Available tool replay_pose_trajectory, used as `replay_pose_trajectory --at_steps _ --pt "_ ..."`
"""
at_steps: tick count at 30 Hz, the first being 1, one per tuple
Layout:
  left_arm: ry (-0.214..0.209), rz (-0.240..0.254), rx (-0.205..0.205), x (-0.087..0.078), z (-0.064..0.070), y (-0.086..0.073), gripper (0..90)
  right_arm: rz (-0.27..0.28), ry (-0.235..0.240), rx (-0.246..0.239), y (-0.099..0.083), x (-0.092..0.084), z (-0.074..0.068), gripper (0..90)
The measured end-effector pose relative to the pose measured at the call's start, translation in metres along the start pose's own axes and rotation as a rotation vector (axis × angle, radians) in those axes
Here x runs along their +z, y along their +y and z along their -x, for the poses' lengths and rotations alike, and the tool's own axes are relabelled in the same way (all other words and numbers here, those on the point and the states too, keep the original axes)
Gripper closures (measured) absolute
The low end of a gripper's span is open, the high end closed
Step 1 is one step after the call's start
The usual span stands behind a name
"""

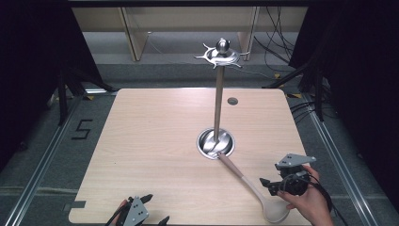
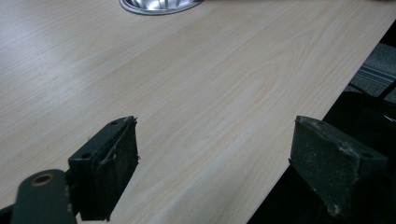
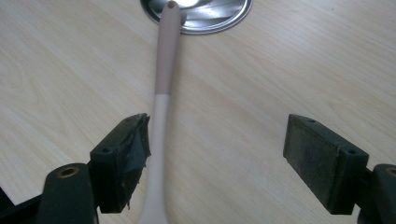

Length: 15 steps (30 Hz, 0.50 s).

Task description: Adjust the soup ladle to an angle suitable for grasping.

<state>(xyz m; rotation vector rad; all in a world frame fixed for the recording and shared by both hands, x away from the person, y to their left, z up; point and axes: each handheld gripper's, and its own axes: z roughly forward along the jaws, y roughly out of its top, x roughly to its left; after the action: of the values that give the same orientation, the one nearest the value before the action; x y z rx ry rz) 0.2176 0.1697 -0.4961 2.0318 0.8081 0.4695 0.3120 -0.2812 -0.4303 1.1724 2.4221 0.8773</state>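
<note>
I'm idling the left gripper (image 1: pixel 149 209) at the near table (image 1: pixel 155 141) edge, jaws spread, empty. I'm lining the right gripper (image 3: pixel 217 156), jaws apart, over the ladle (image 3: pixel 161 107) lying flat, handle tip touching the rack base (image 1: pixel 215 143). Next, I'd say: shift sideways, pinch the handle.

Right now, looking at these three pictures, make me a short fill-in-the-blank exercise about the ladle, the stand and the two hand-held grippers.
1. The ladle lies flat on the ___ table.
2. The tip of the ladle's handle rests on the round ___ base of the stand.
3. The right hand-held gripper has its jaws ___ over the ladle's handle.
4. The hooks at the top of the stand carry ___ utensils.

Missing words: wooden; metal; open; no
</note>
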Motion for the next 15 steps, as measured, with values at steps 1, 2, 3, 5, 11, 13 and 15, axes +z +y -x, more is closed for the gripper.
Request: replay_pose_trajectory --at_steps 1,2,3,5,11,13,15 --pt "0.000 0.000 0.000 0.000 0.000 0.000 14.7 0.000 0.000 0.000 0.000 0.000 0.000 24.1" --pt "-0.002 0.008 -0.010 0.000 0.000 0.000 14.7 -0.009 0.006 -0.010 0.002 0.001 -0.001 25.0" --pt "-0.001 0.010 -0.010 0.001 0.000 0.000 14.7 -0.026 0.014 -0.015 0.004 0.003 -0.004 26.1" --pt "0.003 -0.003 0.004 0.000 0.000 0.000 14.7 -0.060 0.031 -0.025 0.009 0.007 -0.008 28.6" --pt "-0.009 0.000 -0.002 -0.001 0.001 0.001 14.7 -0.093 0.038 -0.079 0.019 0.022 -0.015 36.2" --pt "-0.005 -0.011 0.012 -0.001 -0.001 0.001 14.7 -0.136 0.051 -0.067 0.024 0.023 -0.017 36.8" --pt "-0.004 -0.010 0.014 -0.001 -0.001 0.001 14.7 -0.147 0.045 -0.080 0.028 0.026 -0.018 36.8"
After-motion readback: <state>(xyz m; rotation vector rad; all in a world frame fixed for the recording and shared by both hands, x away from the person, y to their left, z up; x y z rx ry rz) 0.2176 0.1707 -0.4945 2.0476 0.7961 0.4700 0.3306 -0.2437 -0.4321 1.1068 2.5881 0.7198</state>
